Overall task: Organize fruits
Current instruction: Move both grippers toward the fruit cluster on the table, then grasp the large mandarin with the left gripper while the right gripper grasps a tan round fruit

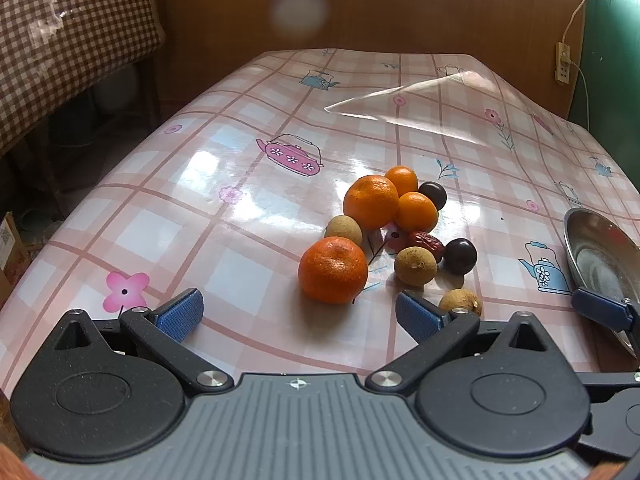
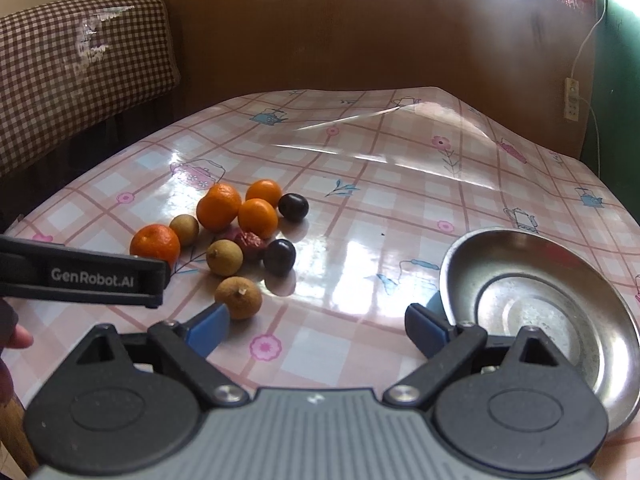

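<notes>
A loose pile of fruit lies on the checked tablecloth: several oranges, with the nearest orange in front, three tan longans, one being the nearest longan, two dark plums and a red date. A steel bowl stands empty to the right. My left gripper is open and empty, just short of the nearest orange. My right gripper is open and empty, between the nearest longan and the bowl.
The table ends at a wooden wall behind. A gingham-covered piece of furniture stands off the left edge. A socket with a cord hangs on the right. The left gripper's side crosses the right wrist view.
</notes>
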Demonstrator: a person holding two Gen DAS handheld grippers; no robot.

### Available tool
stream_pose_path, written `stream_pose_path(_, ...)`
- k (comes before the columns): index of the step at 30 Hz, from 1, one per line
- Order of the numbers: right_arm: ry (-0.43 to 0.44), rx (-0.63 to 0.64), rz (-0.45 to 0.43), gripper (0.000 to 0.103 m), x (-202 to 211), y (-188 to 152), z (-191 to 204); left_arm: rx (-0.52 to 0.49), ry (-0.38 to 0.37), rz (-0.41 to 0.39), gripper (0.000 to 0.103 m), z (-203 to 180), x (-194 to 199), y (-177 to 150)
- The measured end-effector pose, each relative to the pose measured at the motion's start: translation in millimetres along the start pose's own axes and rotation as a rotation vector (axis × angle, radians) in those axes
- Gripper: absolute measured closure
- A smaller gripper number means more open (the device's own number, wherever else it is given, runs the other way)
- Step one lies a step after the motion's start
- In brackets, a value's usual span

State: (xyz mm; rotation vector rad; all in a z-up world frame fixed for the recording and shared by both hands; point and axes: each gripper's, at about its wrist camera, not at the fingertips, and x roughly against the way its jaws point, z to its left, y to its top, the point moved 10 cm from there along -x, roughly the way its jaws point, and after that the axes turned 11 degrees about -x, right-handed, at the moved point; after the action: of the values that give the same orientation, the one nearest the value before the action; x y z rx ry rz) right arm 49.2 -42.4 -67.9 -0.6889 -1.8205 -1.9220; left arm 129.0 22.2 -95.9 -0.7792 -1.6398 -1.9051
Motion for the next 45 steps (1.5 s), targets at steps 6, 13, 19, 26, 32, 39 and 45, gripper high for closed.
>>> stream_pose_path(6, 0.027, 0.008, -0.004, 0.009, -1.6, 0.5, 6.0, -0.009, 0.003, -0.006, 0.0, 0.2, -5.2, 3.8)
stream_pose_path(13, 0.035, 0.008, 0.003, 0.009, -5.2, -0.2, 8.0, -0.026, 0.003, -0.022, 0.0, -0.3, -5.1, 5.6)
stream_pose_path(19, 0.045, 0.016, 0.004, 0.01, -7.8, -0.4, 13.7, -0.041, -0.007, -0.026, 0.0, -1.0, -8.9, 7.7)
stream_pose_path(26, 0.066, 0.029, 0.021, 0.019, -14.6, -2.2, 21.0, -0.05, -0.02, -0.03, 0.0, -2.4, -14.3, 9.5)
stream_pose_path(32, 0.091, 0.034, 0.036, 0.034, -20.7, -2.2, 24.4, -0.07, -0.031, -0.035, 0.021, -5.2, -16.7, 10.4)
stream_pose_path(39, 0.135, 0.037, 0.043, 0.059, -20.1, -2.8, 29.7, -0.113, -0.051, -0.046, 0.05, -14.0, -16.1, 9.9)
stream_pose_path(45, 0.137, 0.022, 0.044, 0.073, -18.6, -1.0, 27.9, -0.13, -0.05, -0.053, 0.054, -16.2, -13.2, 8.2)
